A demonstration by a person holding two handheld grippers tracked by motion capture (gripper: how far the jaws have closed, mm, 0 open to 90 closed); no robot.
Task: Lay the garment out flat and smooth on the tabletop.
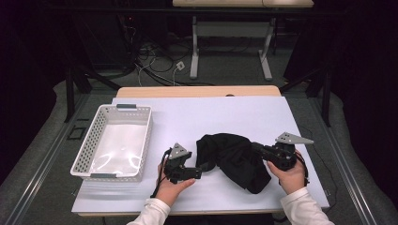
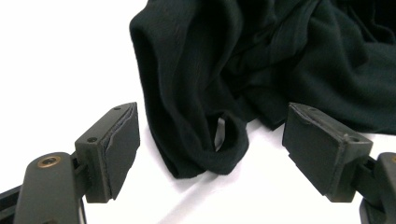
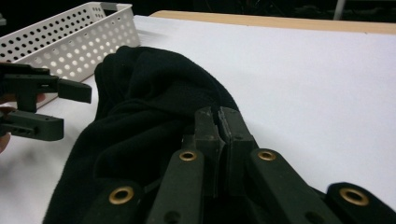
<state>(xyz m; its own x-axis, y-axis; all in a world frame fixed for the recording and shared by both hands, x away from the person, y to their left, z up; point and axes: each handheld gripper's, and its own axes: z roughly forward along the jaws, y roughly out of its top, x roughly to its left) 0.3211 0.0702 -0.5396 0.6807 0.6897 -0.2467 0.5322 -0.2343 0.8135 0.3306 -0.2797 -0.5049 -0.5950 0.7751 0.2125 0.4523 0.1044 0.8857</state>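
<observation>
A crumpled black garment (image 1: pixel 234 159) is seen heaped in soft folds on the white table (image 1: pixel 225 117). It is pinched by the right gripper (image 3: pixel 218 122); the left gripper (image 2: pixel 210 140) is held spread beside a looped hem.

Right tool (image 3: pixel 218 122) pinches black cloth (image 3: pixel 140 121) near white basket (image 3: pixel 70 42).
</observation>
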